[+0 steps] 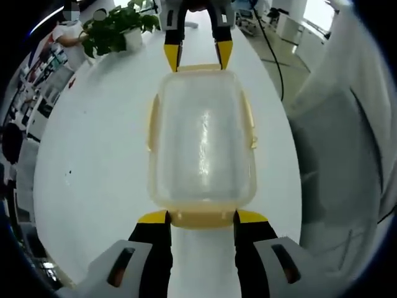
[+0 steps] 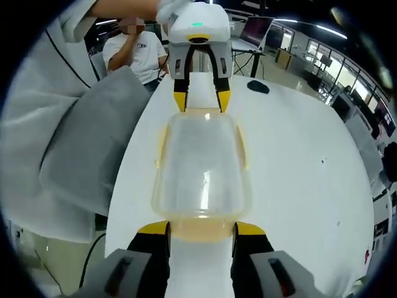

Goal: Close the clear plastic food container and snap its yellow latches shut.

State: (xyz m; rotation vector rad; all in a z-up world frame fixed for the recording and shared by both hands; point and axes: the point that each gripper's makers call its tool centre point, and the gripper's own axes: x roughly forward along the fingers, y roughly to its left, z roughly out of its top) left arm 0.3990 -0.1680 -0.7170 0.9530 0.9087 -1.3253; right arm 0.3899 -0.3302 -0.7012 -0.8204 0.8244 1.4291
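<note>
A clear plastic food container [image 1: 201, 143] [image 2: 201, 167] lies lengthwise on the white table [image 1: 93, 161] with its lid resting on top. Yellow latches run along its long sides [image 1: 151, 121] [image 2: 244, 149] and across both ends. My left gripper [image 1: 201, 217] is open, its yellow tips on either side of the end latch [image 1: 201, 218] nearest it. The right gripper [image 2: 201, 228] is open the same way around the opposite end latch [image 2: 201, 231]. Each gripper faces the other: the right gripper [image 1: 198, 59] and the left gripper [image 2: 201, 102] each appear at the container's far end.
A potted plant [image 1: 115, 28] stands at one end of the table. A person's grey sleeve [image 2: 80, 155] [image 1: 335, 155] hangs past the table edge along one long side. A seated person in a white shirt [image 2: 139, 53], a dark object [image 2: 257, 87] and a laptop [image 2: 257, 31] lie beyond.
</note>
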